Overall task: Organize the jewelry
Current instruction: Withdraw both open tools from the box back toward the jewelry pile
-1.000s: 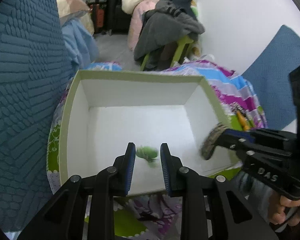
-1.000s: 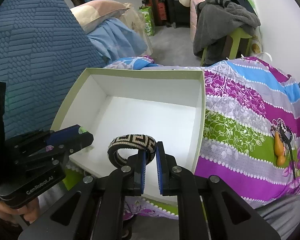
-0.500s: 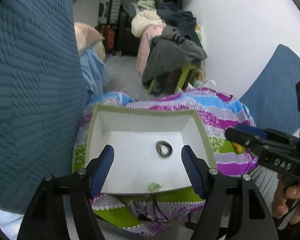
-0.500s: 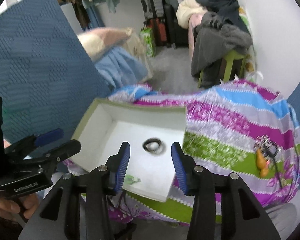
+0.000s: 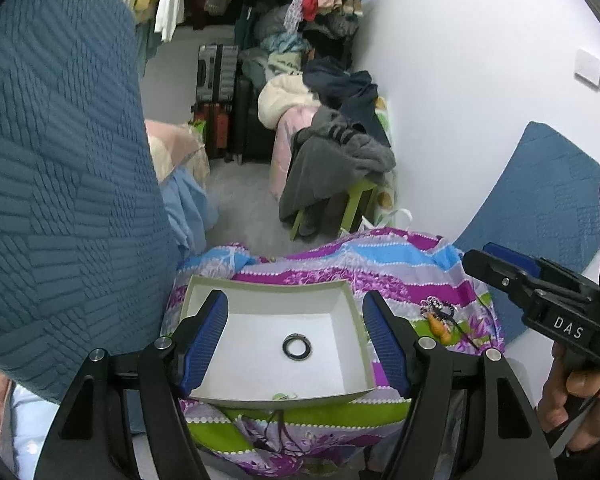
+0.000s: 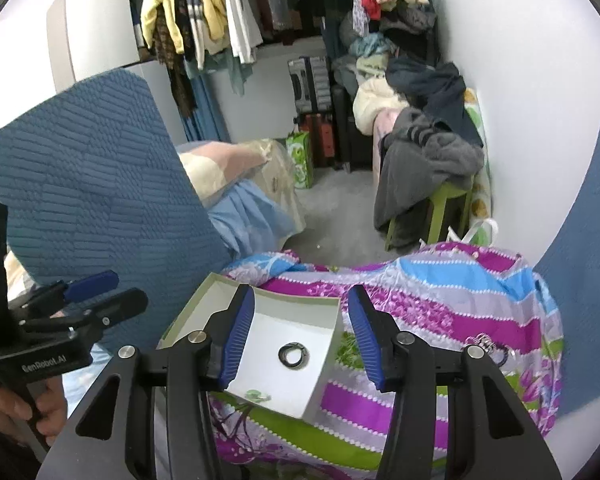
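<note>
Left hand-held gripper (image 5: 294, 344) is spread wide with nothing in it, hovering above the box (image 5: 268, 284) at lower centre of its view. Inside the box: a small green piece (image 5: 284, 396) by the near wall and the bangle (image 5: 297, 347) lying flat mid-floor. Right hand-held gripper (image 6: 300, 338) has just been opening too, nothing between its jaws, and it hangs above the same box.

Looks to me like both drops are done. To the right of the box, on the striped cloth (image 5: 380, 276), there's still a beaded bit with an orange pendant (image 5: 438, 318). Next move is probably the right gripper swinging over there, coming down and pinching it carefully, since those loose strands look like they'd slip.
</note>
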A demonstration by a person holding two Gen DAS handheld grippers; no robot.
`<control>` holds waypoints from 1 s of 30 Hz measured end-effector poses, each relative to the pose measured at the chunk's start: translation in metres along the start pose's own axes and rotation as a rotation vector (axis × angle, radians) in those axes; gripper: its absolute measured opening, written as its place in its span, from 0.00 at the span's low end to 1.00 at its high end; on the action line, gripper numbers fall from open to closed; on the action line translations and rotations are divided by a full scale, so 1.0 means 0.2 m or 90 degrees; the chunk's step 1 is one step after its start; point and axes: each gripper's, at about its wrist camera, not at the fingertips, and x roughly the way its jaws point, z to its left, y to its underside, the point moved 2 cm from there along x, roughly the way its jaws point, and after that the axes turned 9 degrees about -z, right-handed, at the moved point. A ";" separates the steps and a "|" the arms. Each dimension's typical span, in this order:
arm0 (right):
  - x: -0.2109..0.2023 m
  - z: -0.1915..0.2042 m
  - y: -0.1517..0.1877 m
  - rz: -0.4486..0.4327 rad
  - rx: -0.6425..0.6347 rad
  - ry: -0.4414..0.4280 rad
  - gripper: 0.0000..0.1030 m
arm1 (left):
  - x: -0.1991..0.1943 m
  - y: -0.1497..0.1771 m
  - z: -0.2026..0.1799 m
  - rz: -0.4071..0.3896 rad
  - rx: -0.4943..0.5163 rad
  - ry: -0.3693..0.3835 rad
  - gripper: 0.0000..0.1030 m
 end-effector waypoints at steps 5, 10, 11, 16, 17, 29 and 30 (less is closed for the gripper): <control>-0.08 -0.05 0.00 -0.020 -0.005 0.005 0.48 | -0.06 -0.02 -0.11 -0.018 0.007 0.007 0.68; -0.15 -0.11 0.04 -0.030 -0.010 0.013 0.48 | -0.08 0.00 -0.19 -0.026 -0.006 0.021 0.68; -0.16 -0.12 0.05 -0.030 -0.012 0.013 0.48 | -0.08 0.01 -0.21 -0.026 -0.014 0.026 0.68; -0.21 -0.16 0.09 -0.034 -0.021 0.024 0.48 | -0.08 0.05 -0.27 -0.029 -0.021 0.033 0.68; -0.22 -0.17 0.10 -0.034 -0.021 0.026 0.48 | -0.08 0.07 -0.29 -0.026 -0.019 0.034 0.68; -0.29 -0.31 0.32 -0.030 0.000 0.042 0.49 | -0.01 0.25 -0.34 -0.012 -0.047 0.037 0.68; -0.29 -0.32 0.35 -0.028 0.001 0.046 0.49 | 0.00 0.26 -0.34 -0.012 -0.049 0.039 0.68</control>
